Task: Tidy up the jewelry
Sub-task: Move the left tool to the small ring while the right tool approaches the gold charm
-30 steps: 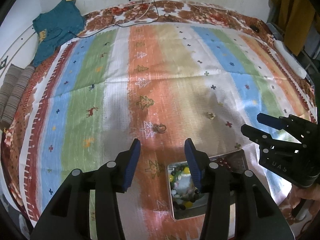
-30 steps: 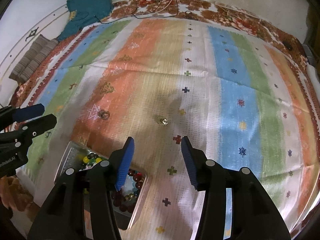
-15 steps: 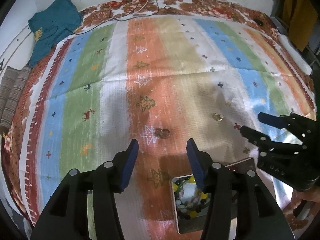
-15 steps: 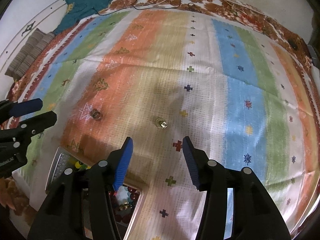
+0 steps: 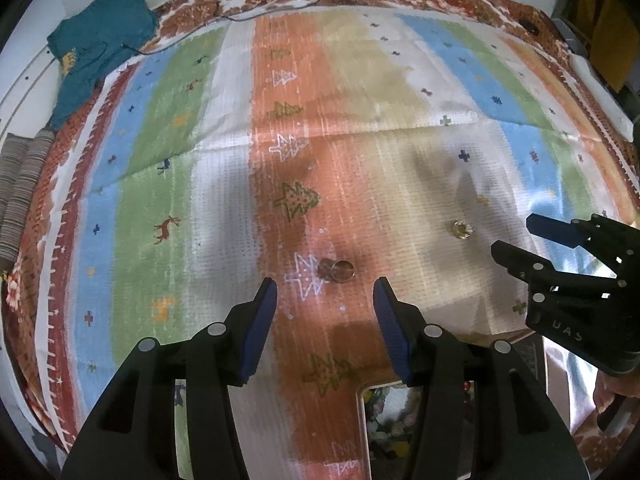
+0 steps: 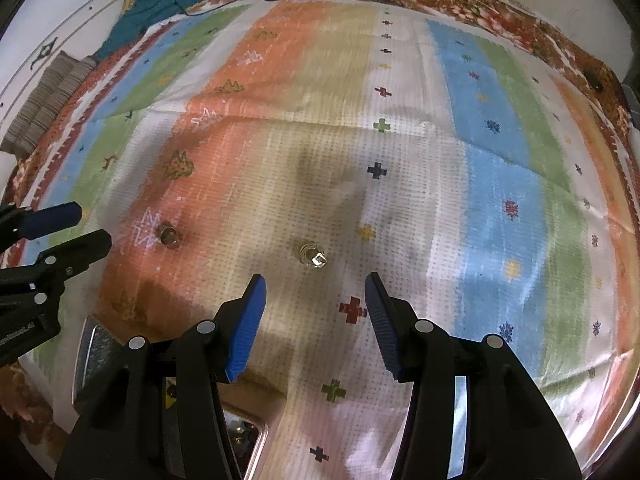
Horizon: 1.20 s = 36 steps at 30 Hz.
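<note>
Two rings lie loose on the striped cloth [image 5: 360,80]. The plain band [image 5: 342,270] sits on the orange stripe beside a white tree figure, just ahead of the left gripper [image 5: 325,292], which hangs over it with jaws apart and nothing between them. The other ring [image 6: 313,257] — the one with a bright stone on top — rests on the beige stripe, just ahead of the right gripper [image 6: 314,288], also spread and empty. The two rings are near each other but apart, each in line with its own tongs. Nearer the person, partly hidden under the gripper bodies, a metal tray [image 5: 362,420] holds beads in several colours. At the cloth's far left corner lies a teal garment [image 5: 100,40], with a thin cable [image 5: 280,0] trailing along the far edge.
</note>
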Each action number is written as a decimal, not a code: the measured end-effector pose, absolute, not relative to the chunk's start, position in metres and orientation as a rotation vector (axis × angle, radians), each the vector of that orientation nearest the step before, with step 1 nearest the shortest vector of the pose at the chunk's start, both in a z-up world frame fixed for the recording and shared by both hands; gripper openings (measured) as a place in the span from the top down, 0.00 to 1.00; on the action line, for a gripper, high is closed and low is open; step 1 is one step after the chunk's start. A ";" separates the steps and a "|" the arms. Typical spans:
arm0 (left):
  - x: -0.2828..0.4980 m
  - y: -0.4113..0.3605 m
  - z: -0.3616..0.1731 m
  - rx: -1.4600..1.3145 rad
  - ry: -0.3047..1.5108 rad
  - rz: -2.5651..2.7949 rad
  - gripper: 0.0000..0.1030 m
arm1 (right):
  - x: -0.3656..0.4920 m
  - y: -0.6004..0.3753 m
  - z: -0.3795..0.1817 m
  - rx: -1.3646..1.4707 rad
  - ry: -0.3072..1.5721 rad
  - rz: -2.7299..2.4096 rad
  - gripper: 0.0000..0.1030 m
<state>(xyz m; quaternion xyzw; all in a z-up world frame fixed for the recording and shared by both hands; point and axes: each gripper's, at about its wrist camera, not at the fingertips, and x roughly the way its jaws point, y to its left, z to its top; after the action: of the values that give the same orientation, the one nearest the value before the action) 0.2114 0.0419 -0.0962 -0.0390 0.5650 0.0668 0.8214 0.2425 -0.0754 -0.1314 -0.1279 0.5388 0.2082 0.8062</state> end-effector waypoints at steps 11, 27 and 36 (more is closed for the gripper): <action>0.230 0.044 -0.121 -0.059 1.258 0.146 0.51 | 0.255 -0.065 -0.152 -0.320 1.200 0.445 0.50; 0.246 0.045 -0.149 -0.057 1.329 0.109 0.51 | 0.273 -0.058 -0.174 -0.354 1.225 0.431 0.50; 0.257 0.047 -0.164 -0.050 1.348 0.099 0.57 | 0.281 -0.053 -0.181 -0.367 1.240 0.426 0.66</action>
<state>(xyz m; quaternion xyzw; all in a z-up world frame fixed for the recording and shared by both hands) 0.2570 0.0467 -0.1637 -0.0231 0.6238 0.0456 0.7799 0.2814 -0.0529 -0.1810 -0.1695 0.5731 0.1969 0.7772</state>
